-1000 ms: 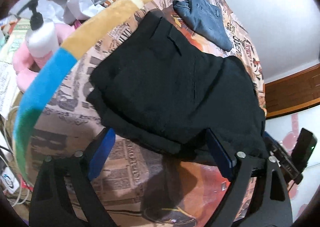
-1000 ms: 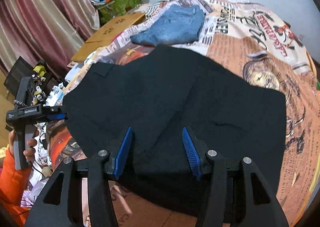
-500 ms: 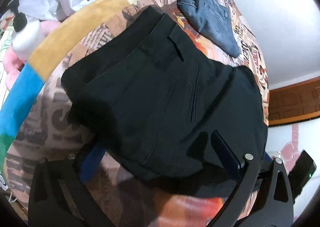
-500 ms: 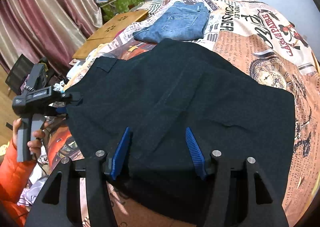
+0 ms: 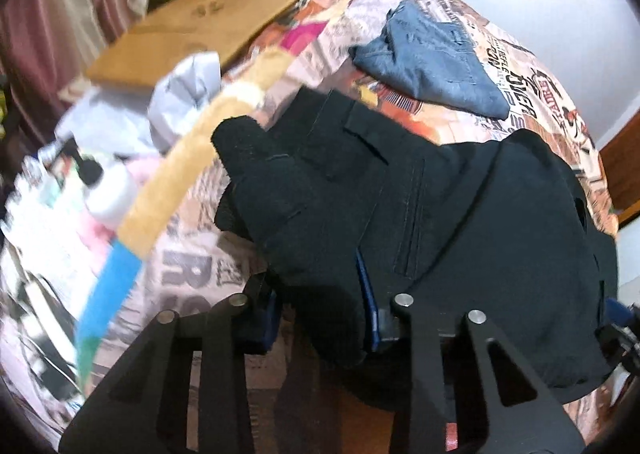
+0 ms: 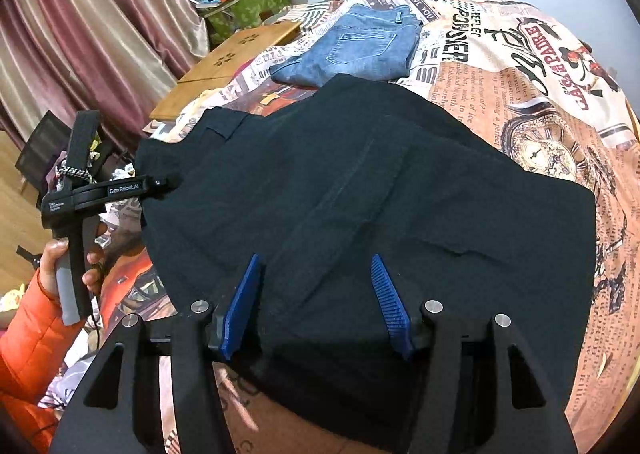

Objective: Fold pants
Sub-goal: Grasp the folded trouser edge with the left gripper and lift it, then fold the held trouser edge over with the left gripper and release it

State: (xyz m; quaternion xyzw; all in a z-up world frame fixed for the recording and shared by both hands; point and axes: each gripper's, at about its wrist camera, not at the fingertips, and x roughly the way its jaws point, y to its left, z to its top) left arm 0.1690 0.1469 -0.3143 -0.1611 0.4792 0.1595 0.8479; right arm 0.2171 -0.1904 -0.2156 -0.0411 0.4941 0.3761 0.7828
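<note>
Black pants point(image 6: 400, 189) lie spread on the newspaper-print bedspread point(image 6: 520, 65). My left gripper point(image 5: 320, 306) is shut on the pants' near left edge point(image 5: 304, 221), and a bunched flap of black cloth rises between its fingers. The same gripper shows in the right wrist view point(image 6: 160, 183) at the pants' left edge. My right gripper point(image 6: 316, 294) is open, its blue pads point(image 6: 240, 306) on either side of the pants' near edge, with cloth lying between them.
Folded blue jeans point(image 6: 356, 45) lie at the far side of the bed, also seen in the left wrist view point(image 5: 432, 57). A yellow-and-blue strip point(image 5: 192, 157), a white bottle point(image 5: 108, 193) and a wooden board point(image 5: 200, 25) sit left. Curtains point(image 6: 80, 33) hang beyond.
My left gripper has closed on the pants' left edge and lifted a fold of it. My right gripper stays open over the near edge, barely moved.
</note>
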